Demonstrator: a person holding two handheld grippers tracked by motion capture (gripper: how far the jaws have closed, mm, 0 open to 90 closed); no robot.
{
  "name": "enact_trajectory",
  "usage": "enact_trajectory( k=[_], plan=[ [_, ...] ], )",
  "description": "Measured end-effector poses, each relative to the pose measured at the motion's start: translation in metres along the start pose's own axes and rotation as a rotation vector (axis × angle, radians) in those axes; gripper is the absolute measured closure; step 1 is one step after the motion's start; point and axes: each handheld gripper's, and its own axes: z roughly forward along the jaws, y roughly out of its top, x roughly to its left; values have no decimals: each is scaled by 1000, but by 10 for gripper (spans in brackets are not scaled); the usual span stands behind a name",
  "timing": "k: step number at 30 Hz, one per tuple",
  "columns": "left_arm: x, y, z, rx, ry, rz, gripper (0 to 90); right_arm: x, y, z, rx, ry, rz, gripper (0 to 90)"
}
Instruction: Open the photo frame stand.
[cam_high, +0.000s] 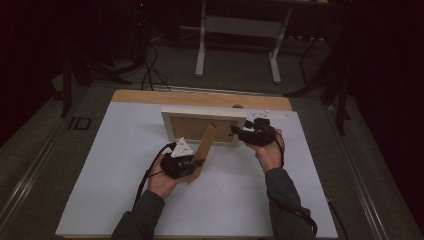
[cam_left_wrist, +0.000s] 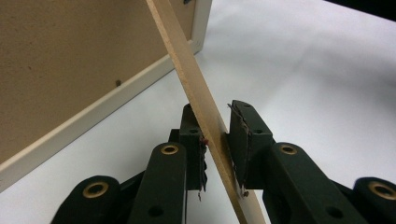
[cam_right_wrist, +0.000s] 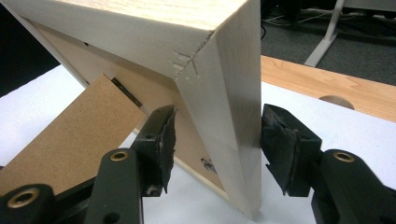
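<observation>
White table (cam_high: 125, 200) bears one picture frame (cam_high: 204, 116), two grippers.

A wooden table (cam_high: 150, 96) carried a white sheet (cam_high: 115, 165), with a picture frame (cam_high: 202, 125) standing mid-far on it.

The front of the picture frame (cam_high: 202, 116) is turned away in the high view, so what it holds cannot be told. In the left gripper view the frame is cut off by the top and left edges, and the stand (cam_left_wrist: 198, 98) is cut off above and below. In the right gripper view a gap at the left pad (cam_right_wrist: 164, 140) is seen, but contact of the right tool (cam_right_wrist: 217, 149) at the far pad cannot be judged. The bench (cam_high: 120, 200) is cut off at the bottom edge.
</observation>
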Motion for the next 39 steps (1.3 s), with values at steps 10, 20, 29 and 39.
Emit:
enact_trajectory(
  k=[10, 20, 29, 39],
  plan=[
    [-3, -1, 6, 27, 9, 19, 770, -3, -5, -1, 2, 5, 0, 446],
    [4, -9, 9, 49, 42, 10, 774, -7, -11, -3, 0, 62, 13, 432],
    [4, -13, 11, 64, 37, 11, 776, -4, -16, -7, -6, 68, -5, 422],
    [-1, -14, 12, 59, 15, 18, 768, 2, -22, -11, -13, 68, -30, 412]
  ],
)
